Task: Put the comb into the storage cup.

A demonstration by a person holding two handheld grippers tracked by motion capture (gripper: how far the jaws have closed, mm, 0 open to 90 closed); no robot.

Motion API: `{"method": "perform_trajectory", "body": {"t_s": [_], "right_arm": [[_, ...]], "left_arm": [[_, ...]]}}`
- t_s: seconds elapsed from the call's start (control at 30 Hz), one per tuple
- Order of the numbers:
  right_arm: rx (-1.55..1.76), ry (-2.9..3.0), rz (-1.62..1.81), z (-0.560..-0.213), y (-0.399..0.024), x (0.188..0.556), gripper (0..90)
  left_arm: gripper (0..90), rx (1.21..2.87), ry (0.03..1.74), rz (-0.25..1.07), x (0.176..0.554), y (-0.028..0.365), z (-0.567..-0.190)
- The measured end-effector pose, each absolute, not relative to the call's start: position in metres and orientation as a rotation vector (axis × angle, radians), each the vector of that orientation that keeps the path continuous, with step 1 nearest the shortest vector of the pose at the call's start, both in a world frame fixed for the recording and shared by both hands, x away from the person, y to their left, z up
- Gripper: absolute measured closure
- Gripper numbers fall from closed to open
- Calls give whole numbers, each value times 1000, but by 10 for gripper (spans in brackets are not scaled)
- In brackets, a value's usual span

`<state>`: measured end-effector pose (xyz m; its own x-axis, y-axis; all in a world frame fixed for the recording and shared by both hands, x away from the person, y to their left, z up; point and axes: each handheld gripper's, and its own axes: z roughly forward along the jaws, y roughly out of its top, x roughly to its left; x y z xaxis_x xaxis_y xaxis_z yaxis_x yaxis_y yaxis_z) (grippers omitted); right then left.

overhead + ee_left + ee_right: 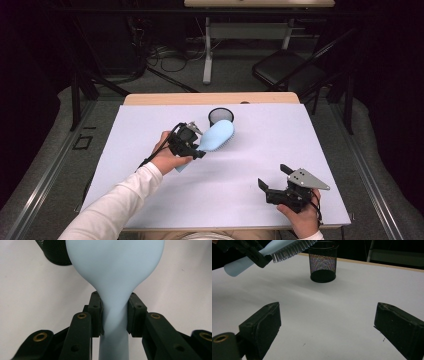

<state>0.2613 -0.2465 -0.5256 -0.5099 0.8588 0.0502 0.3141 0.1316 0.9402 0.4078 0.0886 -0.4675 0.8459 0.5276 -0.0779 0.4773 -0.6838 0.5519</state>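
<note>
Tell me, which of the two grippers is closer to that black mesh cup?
Left. The left gripper, clamped on the blue brush, hovers just beside the mesh cup; the right gripper sits open near the table's front edge.

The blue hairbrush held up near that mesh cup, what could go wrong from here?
The left gripper pinches the hairbrush only at its narrow neck, so the wide head could swing or slip. The mesh cup looks light and stands free; a nudge from the brush might tip it. The right gripper sits open, too far to steady it.
</note>
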Motion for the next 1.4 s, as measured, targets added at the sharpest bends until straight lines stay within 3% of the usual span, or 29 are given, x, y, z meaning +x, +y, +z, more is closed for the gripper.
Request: {"method": "perform_trajectory", "body": {"t_s": [1.4], "right_arm": [[1125, 1898, 1376, -525, -247, 261, 66]], "left_arm": [[698, 2238, 770, 253, 409, 112, -424]]}}
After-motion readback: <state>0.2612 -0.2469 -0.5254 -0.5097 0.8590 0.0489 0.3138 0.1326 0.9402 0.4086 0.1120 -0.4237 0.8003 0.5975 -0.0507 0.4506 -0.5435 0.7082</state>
